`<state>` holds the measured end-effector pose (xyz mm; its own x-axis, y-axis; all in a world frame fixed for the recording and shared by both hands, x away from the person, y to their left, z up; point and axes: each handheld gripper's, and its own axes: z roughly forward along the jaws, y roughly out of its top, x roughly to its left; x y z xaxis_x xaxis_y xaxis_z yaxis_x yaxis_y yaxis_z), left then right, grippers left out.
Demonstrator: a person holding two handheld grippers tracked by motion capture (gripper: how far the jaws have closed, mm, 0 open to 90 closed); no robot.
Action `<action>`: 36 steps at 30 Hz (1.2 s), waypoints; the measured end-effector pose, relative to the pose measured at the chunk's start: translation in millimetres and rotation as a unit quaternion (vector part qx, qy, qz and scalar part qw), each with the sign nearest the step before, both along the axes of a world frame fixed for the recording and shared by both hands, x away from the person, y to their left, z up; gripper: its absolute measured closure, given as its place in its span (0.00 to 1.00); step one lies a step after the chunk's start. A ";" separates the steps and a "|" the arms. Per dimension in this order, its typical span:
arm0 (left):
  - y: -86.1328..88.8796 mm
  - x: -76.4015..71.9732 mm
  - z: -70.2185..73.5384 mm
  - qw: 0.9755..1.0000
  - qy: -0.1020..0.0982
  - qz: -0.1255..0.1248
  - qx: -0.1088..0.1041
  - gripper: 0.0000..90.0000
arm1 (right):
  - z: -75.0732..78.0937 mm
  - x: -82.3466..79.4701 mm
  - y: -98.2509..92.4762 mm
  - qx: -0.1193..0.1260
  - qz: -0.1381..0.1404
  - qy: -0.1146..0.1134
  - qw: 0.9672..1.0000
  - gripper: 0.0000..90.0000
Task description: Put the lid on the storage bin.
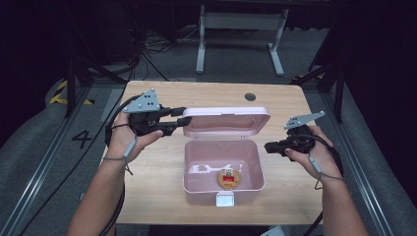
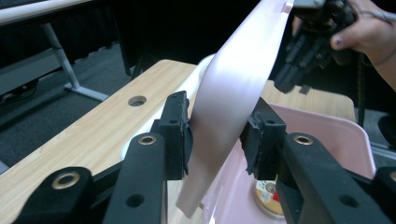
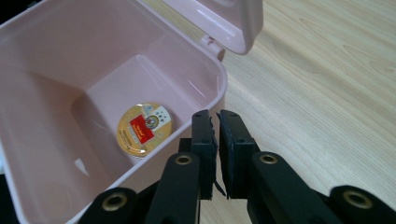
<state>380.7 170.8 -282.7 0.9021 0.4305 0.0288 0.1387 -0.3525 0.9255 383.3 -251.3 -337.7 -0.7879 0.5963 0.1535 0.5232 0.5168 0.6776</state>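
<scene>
A pink plastic box (image 1: 187, 167) stands open at the middle of the wooden table (image 1: 152, 167), its lid (image 1: 226, 122) raised behind it. A round gold tin with a red label (image 1: 229, 178) lies on the box floor. My left gripper (image 1: 183, 116) is shut on the lid's left edge; in the left gripper view the lid (image 2: 233, 79) passes between both pads (image 2: 180, 135). My right gripper (image 1: 268, 146) hovers beside the box's right wall, shut on nothing. In the right gripper view its jaws (image 3: 217, 126) sit just outside the box rim (image 3: 219, 88), with the tin (image 3: 144, 128) below.
A round cable hole (image 1: 250, 97) lies in the table's far edge. A white table frame (image 1: 241, 29) and cables stand on the floor beyond. Bare tabletop lies left and right of the box. My right gripper (image 2: 287, 81) and its hand appear beyond the lid.
</scene>
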 end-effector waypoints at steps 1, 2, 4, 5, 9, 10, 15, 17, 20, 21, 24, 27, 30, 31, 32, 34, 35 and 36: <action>0.3 -3.3 0.1 1.000 -0.003 -0.002 0.008 0.70 | 0.5 -0.5 0.4 0.002 0.002 0.000 1.000 0.95; 0.2 -7.2 -0.3 1.000 -0.004 -0.006 0.015 0.70 | 2.1 -2.2 1.3 0.010 0.013 0.002 1.000 0.95; 0.5 -8.5 -0.3 1.000 -0.004 -0.009 0.023 0.69 | 4.4 -4.3 2.4 0.019 0.022 0.002 1.000 0.95; 1.9 -11.2 -0.2 0.999 0.006 -0.013 0.031 0.69 | 5.6 -5.5 3.1 0.022 0.026 0.000 0.999 0.96; 5.1 -12.9 -1.7 0.999 0.017 -0.026 0.043 0.69 | 9.2 -9.0 4.8 0.034 0.038 -0.007 0.999 0.96; 6.2 -14.2 -2.9 0.998 0.029 -0.033 0.045 0.69 | 9.2 -9.0 4.8 0.034 0.038 -0.007 0.999 0.96; 8.3 -17.9 -4.1 0.996 0.042 -0.051 0.060 0.69 | 12.6 -12.4 6.7 0.040 0.045 -0.015 0.998 0.97; 8.3 -19.7 -4.6 0.995 0.044 -0.059 0.071 0.70 | 13.3 -13.2 7.2 0.042 0.047 -0.015 0.998 0.97; 8.7 -20.4 -6.8 0.992 0.054 -0.066 0.098 0.74 | 13.8 -13.7 7.7 0.043 0.050 -0.015 0.998 0.97; 8.8 -20.4 -9.3 0.990 0.064 -0.070 0.100 0.75 | 14.1 -14.3 8.1 0.043 0.051 -0.015 0.998 0.97; 8.6 -19.7 -12.6 0.987 0.077 -0.080 0.113 0.75 | 14.3 -14.6 8.3 0.043 0.052 -0.016 0.998 0.97; 4.8 -21.3 -18.4 0.980 0.093 -0.096 0.146 0.74 | 15.0 -15.3 8.3 0.047 0.056 -0.016 0.997 0.97; 5.4 -19.7 -23.3 0.977 0.107 -0.101 0.154 0.73 | 13.9 -15.4 8.6 0.038 0.060 -0.013 0.997 0.97; 6.6 -18.8 -23.7 0.976 0.112 -0.103 0.156 0.72 | 13.2 -15.1 8.7 0.037 0.060 -0.012 0.997 0.97; 8.0 -18.5 -24.7 0.976 0.117 -0.102 0.155 0.71 | 13.0 -15.0 8.8 0.036 0.059 -0.012 0.998 0.97; 12.0 -17.3 -25.9 0.977 0.118 -0.094 0.152 0.67 | 12.7 -15.2 9.2 0.035 0.059 -0.013 0.998 0.97; 14.3 -16.9 -26.0 0.976 0.122 -0.093 0.155 0.66 | 12.7 -15.3 9.4 0.035 0.060 -0.014 0.997 0.97; 16.2 -16.3 -26.6 0.977 0.122 -0.090 0.151 0.65 | 12.9 -15.4 9.4 0.033 0.061 -0.015 0.998 0.97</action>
<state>364.5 187.1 -309.3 0.9581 0.2701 -0.0956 0.2535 -0.6436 0.7222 367.8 -242.0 -324.8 -0.8583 0.4857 0.1656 0.4392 0.5282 0.7267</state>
